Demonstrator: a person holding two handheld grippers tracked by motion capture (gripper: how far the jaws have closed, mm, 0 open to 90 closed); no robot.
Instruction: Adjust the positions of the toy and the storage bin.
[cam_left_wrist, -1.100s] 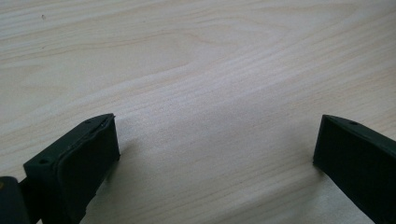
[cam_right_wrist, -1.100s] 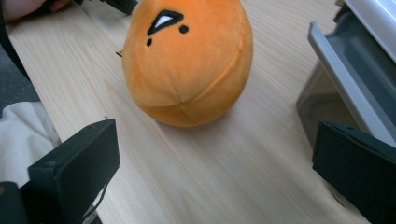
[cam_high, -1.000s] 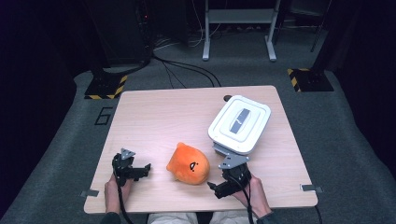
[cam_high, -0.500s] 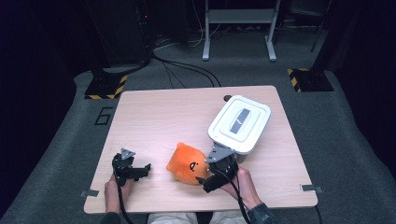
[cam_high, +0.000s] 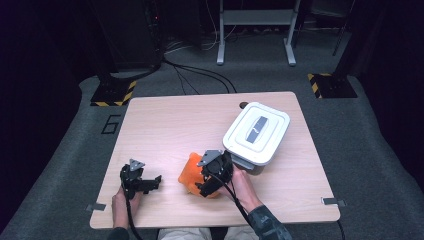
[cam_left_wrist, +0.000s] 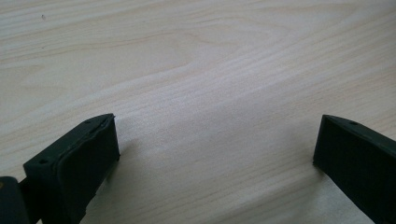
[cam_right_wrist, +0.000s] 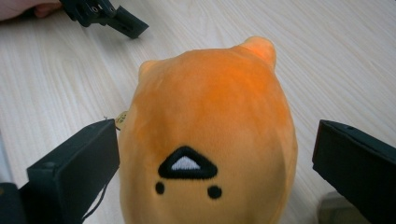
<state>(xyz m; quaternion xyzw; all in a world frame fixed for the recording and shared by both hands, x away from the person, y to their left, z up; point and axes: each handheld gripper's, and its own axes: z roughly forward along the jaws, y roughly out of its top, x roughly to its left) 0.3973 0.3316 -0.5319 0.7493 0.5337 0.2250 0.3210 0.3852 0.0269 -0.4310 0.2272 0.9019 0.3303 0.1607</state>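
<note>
The wooden table (cam_high: 165, 125) carries a white lidded box (cam_high: 256, 132) at two o'clock. Your right gripper (cam_high: 212, 175) has slid onto the orange plush toy (cam_high: 189, 172) at six o'clock, jaws apart around it. Left gripper (cam_high: 142, 181), seven o'clock, stays parted.

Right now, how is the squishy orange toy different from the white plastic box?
The orange plush toy is round, soft and fuzzy; the white plastic box is flat-topped, hard and squarish. The toy sits between the right gripper's open jaws; the box sits untouched, with a grey handle on its lid. Both rest on the wooden table.
</note>
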